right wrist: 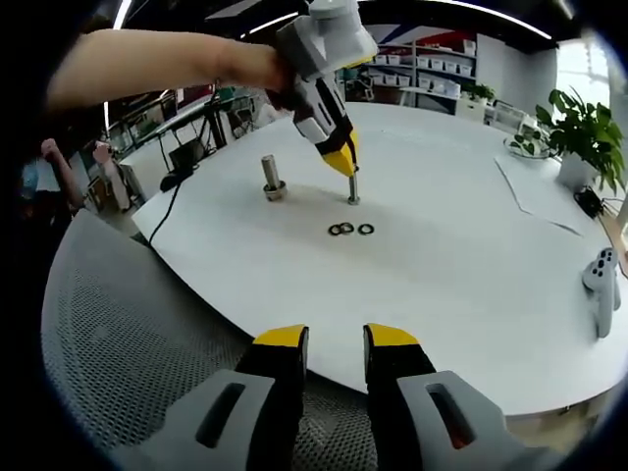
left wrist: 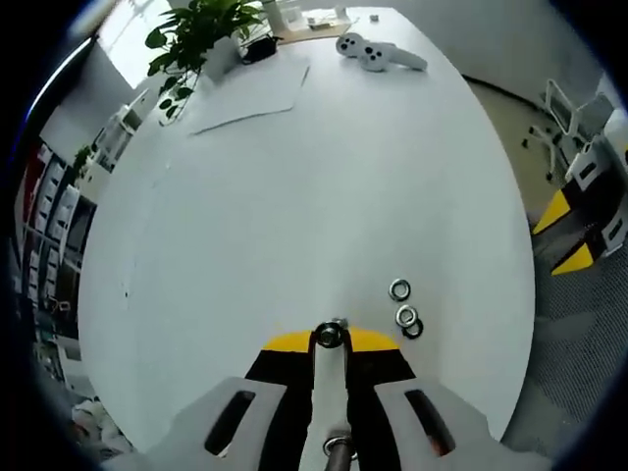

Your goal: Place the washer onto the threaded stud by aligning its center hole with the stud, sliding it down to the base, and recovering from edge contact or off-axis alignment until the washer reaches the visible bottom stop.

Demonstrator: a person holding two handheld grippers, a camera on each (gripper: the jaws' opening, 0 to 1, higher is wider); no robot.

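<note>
A thin threaded stud point(right wrist: 352, 189) stands upright on the white table point(right wrist: 442, 265). My left gripper point(right wrist: 343, 162), held by a hand, comes down from above and is shut on the stud's upper part. In the left gripper view the stud point(left wrist: 331, 336) runs between the yellow-tipped jaws of the left gripper point(left wrist: 331, 343). Three small metal washers point(left wrist: 405, 314) lie flat on the table just right of the stud; in the right gripper view the washers point(right wrist: 348, 229) lie in a row in front of it. My right gripper point(right wrist: 336, 339) hangs well back off the table edge, open and holding nothing.
A thicker bolt point(right wrist: 272, 179) stands upright left of the stud. White controllers point(left wrist: 378, 54) point(right wrist: 601, 280), a paper sheet point(left wrist: 250, 98) and a potted plant point(left wrist: 196, 39) sit at the far side. A grey mesh chair back point(right wrist: 128, 334) is under the right gripper.
</note>
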